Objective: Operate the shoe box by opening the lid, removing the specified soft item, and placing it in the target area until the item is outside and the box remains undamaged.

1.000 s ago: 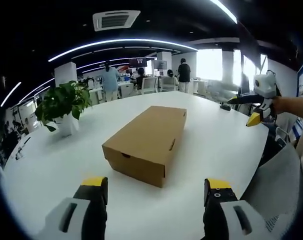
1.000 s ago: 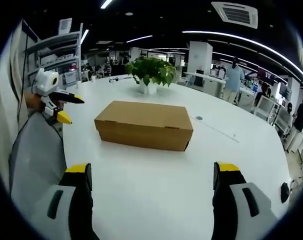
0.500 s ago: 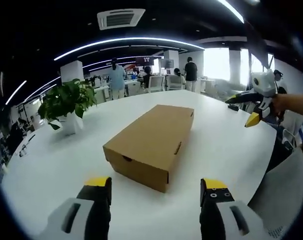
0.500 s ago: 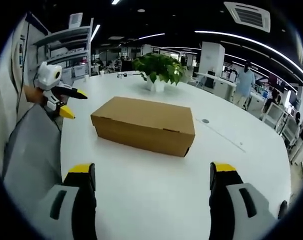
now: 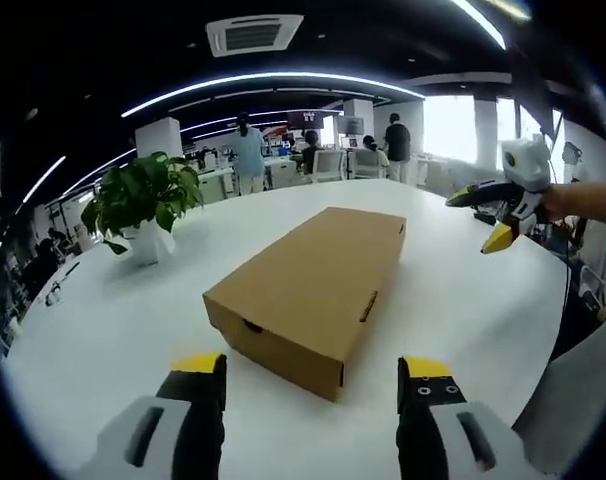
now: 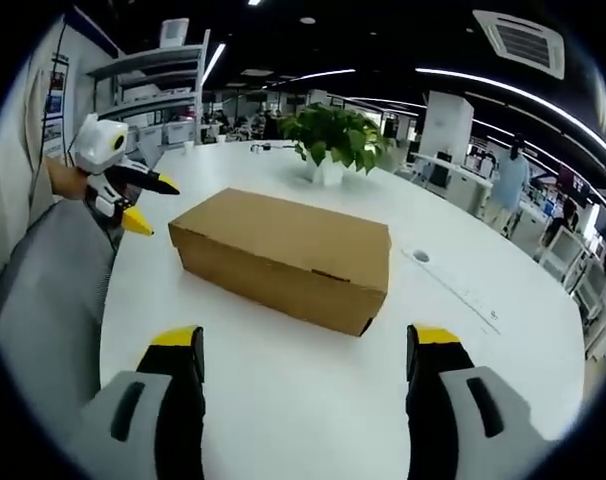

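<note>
One plain brown shoe box (image 5: 308, 283), lid closed, on white table (image 5: 93, 330); both grippers' jaws spread, empty.

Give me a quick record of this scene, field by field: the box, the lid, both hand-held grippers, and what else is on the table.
box: cardboard box on the white table
lid: closed
left hand-held gripper: open, short of the box, holding nothing
right hand-held gripper: open, short of the box, holding nothing
other: potted plant beyond the box
soft item: hidden
</note>
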Available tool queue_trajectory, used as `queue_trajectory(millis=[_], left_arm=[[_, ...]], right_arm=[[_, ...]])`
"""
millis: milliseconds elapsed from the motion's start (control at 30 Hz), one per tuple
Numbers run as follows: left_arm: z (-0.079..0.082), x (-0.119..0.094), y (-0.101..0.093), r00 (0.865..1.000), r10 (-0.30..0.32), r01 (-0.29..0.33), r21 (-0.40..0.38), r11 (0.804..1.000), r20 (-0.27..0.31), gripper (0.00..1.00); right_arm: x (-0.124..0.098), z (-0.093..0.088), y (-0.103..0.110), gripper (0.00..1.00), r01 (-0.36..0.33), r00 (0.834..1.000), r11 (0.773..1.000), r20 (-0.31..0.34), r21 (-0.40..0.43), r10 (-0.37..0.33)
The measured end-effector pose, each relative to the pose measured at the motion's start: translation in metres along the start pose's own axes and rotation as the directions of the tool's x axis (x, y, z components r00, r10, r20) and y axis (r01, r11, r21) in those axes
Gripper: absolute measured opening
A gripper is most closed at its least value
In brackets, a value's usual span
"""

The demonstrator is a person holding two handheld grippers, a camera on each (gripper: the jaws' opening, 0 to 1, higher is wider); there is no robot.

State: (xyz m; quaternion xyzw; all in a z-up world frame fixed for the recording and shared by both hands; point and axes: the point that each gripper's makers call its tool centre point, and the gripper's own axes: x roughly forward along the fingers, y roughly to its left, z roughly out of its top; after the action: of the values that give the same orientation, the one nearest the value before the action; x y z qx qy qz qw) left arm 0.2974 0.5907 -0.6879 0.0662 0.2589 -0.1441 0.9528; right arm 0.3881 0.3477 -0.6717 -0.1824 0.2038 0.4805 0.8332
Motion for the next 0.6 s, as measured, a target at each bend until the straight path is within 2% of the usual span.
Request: queue_trajectory(millis=[200, 600], left_arm=[[0.0, 0.007, 0.003, 0.999, 0.044, -0.044, -0.015, 0.999, 0.003, 0.74], [0.0, 0.027, -0.002, 0.997, 0.08, -0.08, -0.058, 0.995, 0.011, 0.71]], right_arm=[[0.015, 0.001, -0.011, 0.73, -0.023, 1.0, 0.999, -0.005, -0.039, 0.023], [0.045, 0.003, -0.036, 0.66, -0.052, 0.999, 0.997, 0.005, -0.061, 0.053]])
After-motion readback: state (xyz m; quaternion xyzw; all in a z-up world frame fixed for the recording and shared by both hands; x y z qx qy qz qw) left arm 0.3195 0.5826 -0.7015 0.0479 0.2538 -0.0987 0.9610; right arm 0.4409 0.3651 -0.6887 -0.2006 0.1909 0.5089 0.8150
